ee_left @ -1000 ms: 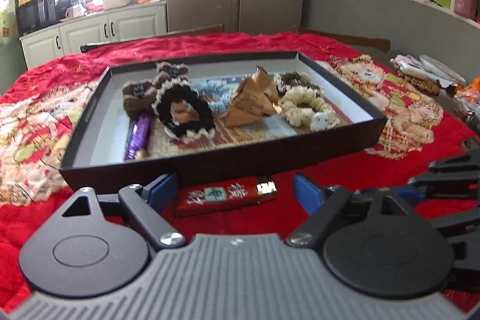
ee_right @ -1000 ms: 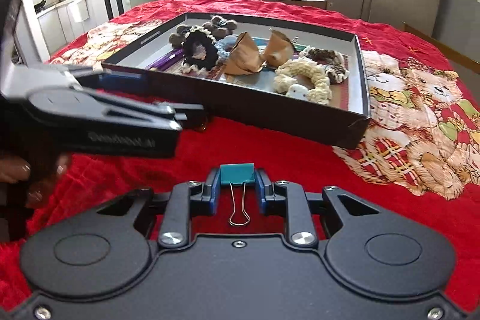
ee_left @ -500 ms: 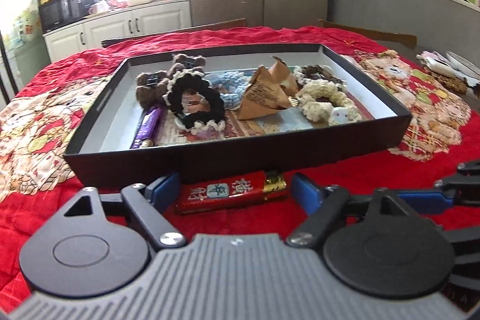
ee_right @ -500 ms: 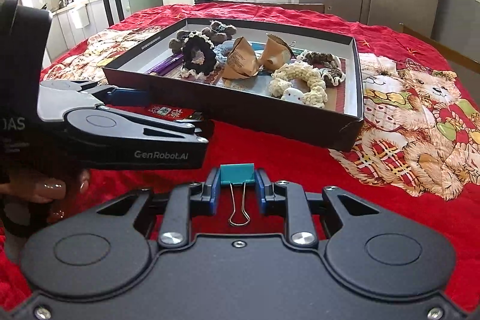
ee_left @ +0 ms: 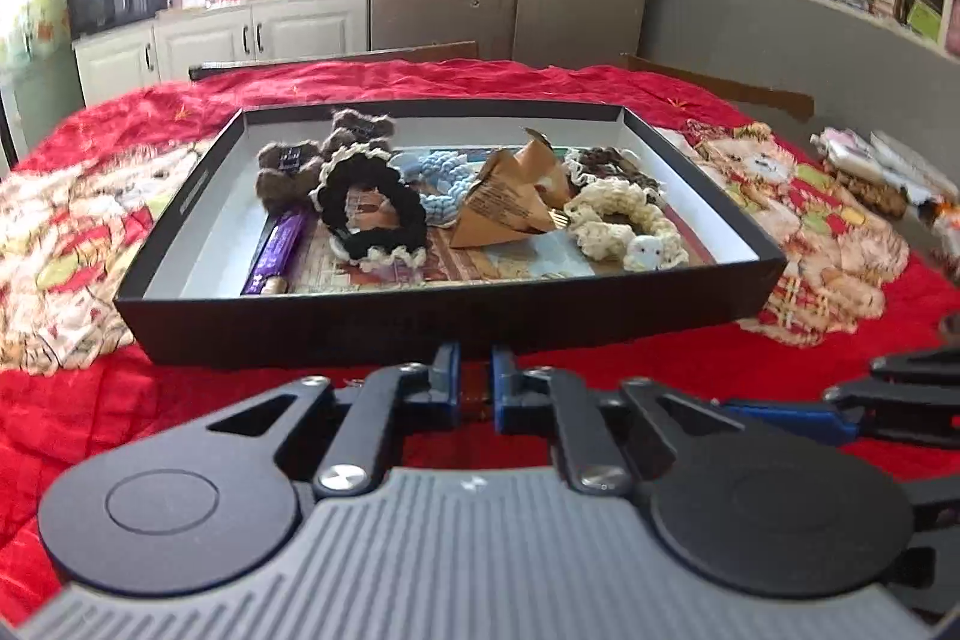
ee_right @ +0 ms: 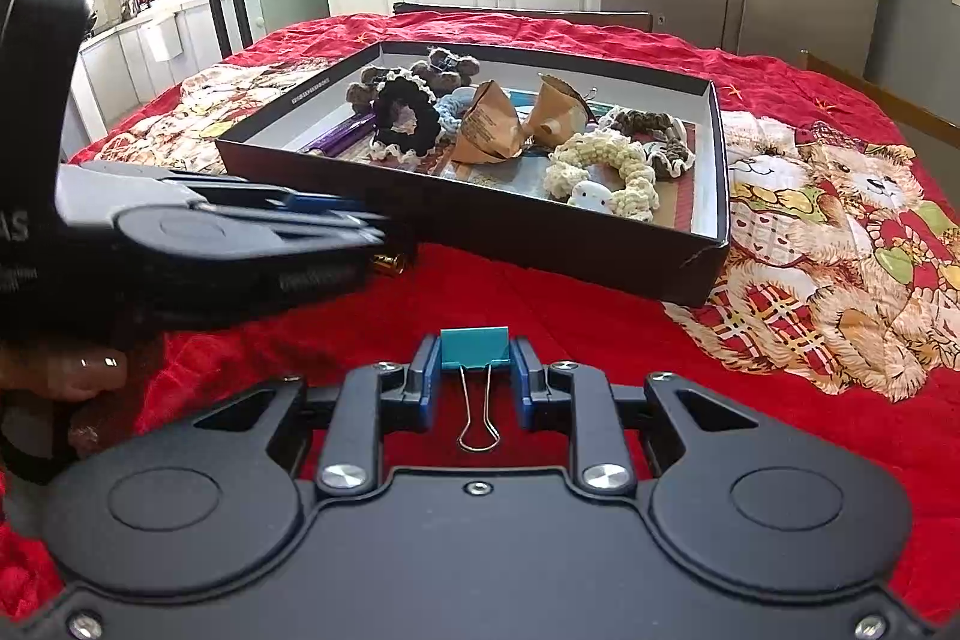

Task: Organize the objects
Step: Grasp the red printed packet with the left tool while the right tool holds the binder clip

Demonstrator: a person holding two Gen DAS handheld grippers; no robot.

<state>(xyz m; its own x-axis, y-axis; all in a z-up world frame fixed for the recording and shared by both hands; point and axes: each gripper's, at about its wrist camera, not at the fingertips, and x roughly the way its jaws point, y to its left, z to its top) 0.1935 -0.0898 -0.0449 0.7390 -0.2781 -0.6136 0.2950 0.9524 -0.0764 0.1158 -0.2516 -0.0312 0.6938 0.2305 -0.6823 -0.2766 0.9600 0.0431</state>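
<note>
A black shallow box [ee_left: 420, 322] [ee_right: 540, 232] on the red cloth holds crocheted scrunchies, a purple tube [ee_left: 279, 250] and brown paper cones [ee_left: 504, 208]. My left gripper [ee_left: 475, 388] has closed on the red lighter, of which only a sliver [ee_left: 477, 396] shows between the blue pads, just in front of the box's near wall. In the right wrist view the left gripper [ee_right: 360, 226] shows from the side, with the lighter's brass end [ee_right: 390, 263] sticking out. My right gripper [ee_right: 474, 370] is shut on a teal binder clip [ee_right: 474, 347] above the cloth.
The red teddy-bear cloth [ee_right: 840, 232] covers the table. Small packets [ee_left: 870, 172] lie at the right edge. The right gripper [ee_left: 888, 400] sits close to the right of the left one. Chair backs and kitchen cabinets stand behind the table.
My left gripper's jaws have closed from wide open onto the red lighter. The right gripper still holds the binder clip and has barely moved.
</note>
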